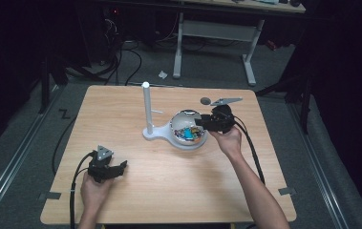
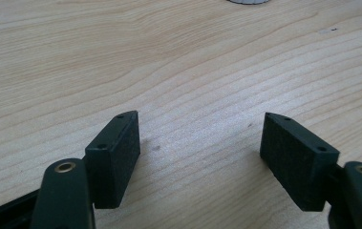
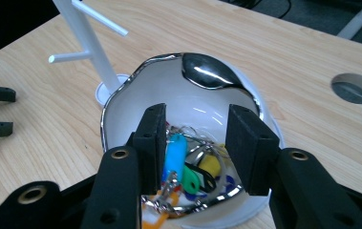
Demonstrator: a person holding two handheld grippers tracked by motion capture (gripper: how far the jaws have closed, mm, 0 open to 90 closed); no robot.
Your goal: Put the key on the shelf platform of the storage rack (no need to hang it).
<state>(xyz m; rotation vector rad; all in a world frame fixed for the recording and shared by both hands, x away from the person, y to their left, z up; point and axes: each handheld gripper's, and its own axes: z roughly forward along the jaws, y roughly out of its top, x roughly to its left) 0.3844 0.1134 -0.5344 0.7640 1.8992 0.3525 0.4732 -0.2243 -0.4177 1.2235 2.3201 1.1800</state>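
While the right claw (image 3: 195, 143) is hovering open over the white bowl (image 3: 121, 100) of coloured keys (image 3: 176, 152), nothing is gripped; tangled rings could be snagging and tipping it. Left claw (image 2: 200, 150) is resting open on the surface (image 2: 169, 57).

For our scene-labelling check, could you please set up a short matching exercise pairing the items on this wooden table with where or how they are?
Things:
1. white bowl with a chrome rim
2. white peg stand
3. left gripper
4. right gripper

States:
A. open, over bare wood
B. upright, beside the bowl
C. holds coloured keys
D. open, jaws over the bowl

Pairs: 1-C, 2-B, 3-A, 4-D
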